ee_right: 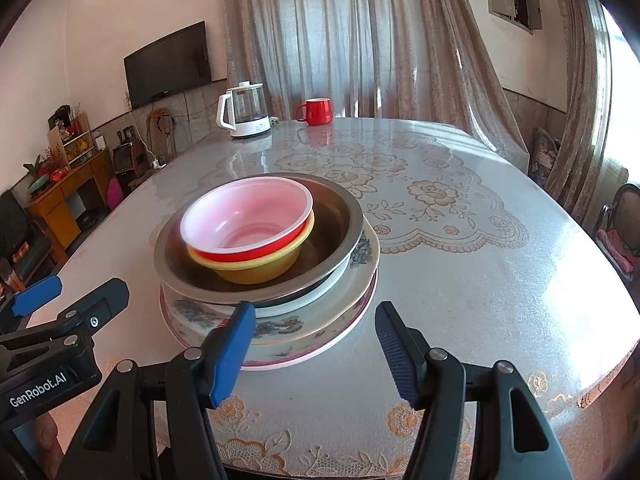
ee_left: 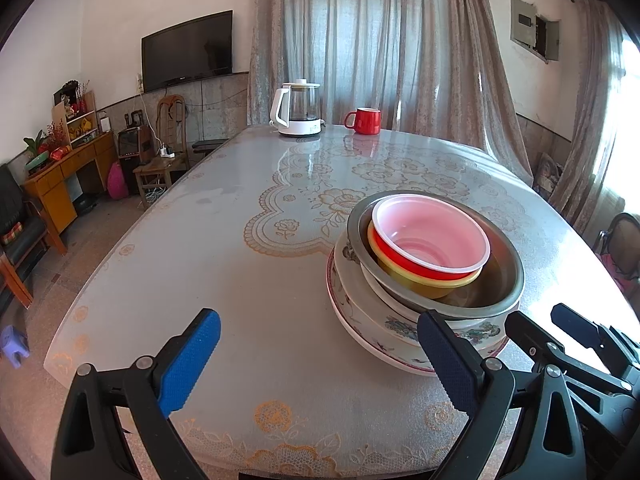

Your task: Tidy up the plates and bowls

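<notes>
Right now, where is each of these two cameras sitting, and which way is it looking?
Left wrist: on the left gripper, looking across the table; stack of dishes ahead-right; own blue fingers show.
Right wrist: on the right gripper, same direction; stack ahead-left; own fingers show.
Shared: stack, kettle, red mug, each other's gripper.

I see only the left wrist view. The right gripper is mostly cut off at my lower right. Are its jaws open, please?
Observer: Yes. The right gripper is open and holds nothing. The near edge of the bottom plate shows in the gap, but no pad presses on it.
Operator: And that plate's right edge, hidden from me by that gripper?
Observer: It lies flat on the table, and nothing touches it there.
</notes>
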Demonstrator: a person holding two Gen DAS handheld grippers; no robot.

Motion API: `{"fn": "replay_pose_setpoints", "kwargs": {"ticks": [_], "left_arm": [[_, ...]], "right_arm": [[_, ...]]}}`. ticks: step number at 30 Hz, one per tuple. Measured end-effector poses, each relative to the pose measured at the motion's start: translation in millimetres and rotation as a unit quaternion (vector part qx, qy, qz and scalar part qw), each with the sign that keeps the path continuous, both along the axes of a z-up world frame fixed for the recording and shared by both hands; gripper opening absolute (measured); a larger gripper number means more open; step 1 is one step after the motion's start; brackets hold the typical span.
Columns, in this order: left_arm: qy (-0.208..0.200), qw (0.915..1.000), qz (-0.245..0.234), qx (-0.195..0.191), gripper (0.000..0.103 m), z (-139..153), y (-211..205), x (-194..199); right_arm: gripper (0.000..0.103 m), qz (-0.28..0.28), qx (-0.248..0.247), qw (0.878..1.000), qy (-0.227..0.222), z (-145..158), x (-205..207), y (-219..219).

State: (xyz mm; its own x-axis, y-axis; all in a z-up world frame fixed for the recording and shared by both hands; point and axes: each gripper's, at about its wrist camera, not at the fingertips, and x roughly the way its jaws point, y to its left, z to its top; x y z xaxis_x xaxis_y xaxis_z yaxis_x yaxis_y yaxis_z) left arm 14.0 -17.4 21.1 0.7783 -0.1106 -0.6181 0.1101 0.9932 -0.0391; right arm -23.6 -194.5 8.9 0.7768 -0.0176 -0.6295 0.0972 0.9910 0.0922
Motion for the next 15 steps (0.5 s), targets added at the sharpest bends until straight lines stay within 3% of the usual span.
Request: {"fn": "replay_pose_setpoints", "kwargs": {"ticks": [15], "left_arm": [[-0.001,1.0000,0.002,-0.002,0.099,0.5,1.2,1.2]], "right_arm": [[0.063,0.005,0.002,1.000,0.006,-3.1,3.0,0.1]]}}
